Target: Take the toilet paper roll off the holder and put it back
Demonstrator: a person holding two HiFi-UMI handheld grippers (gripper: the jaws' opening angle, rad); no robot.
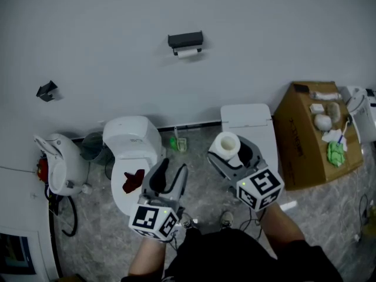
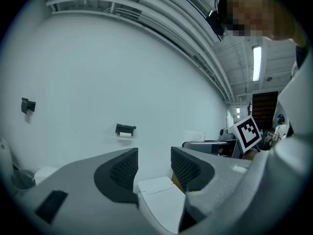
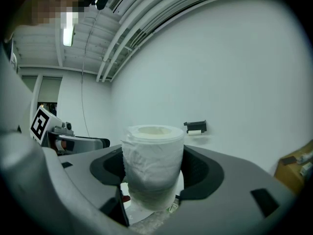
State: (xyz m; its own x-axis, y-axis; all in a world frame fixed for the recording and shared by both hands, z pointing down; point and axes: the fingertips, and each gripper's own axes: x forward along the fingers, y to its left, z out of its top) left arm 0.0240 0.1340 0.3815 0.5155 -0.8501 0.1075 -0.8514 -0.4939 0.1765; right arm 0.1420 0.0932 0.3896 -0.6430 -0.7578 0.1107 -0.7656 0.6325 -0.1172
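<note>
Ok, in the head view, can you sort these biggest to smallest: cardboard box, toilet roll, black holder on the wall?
1. cardboard box
2. toilet roll and black holder: about alike. The holder hangs farther away, so I can't rank them.

We see a grey marbled floor (image 1: 202, 178) running along the wall. Standing directly on it, from left to right, we find a white appliance (image 1: 59, 163), a dark bin (image 1: 92, 145), a white toilet (image 1: 132, 140), a small green item (image 1: 179, 142), a second toilet (image 1: 247, 117) and a cardboard box (image 1: 296, 148).
</note>
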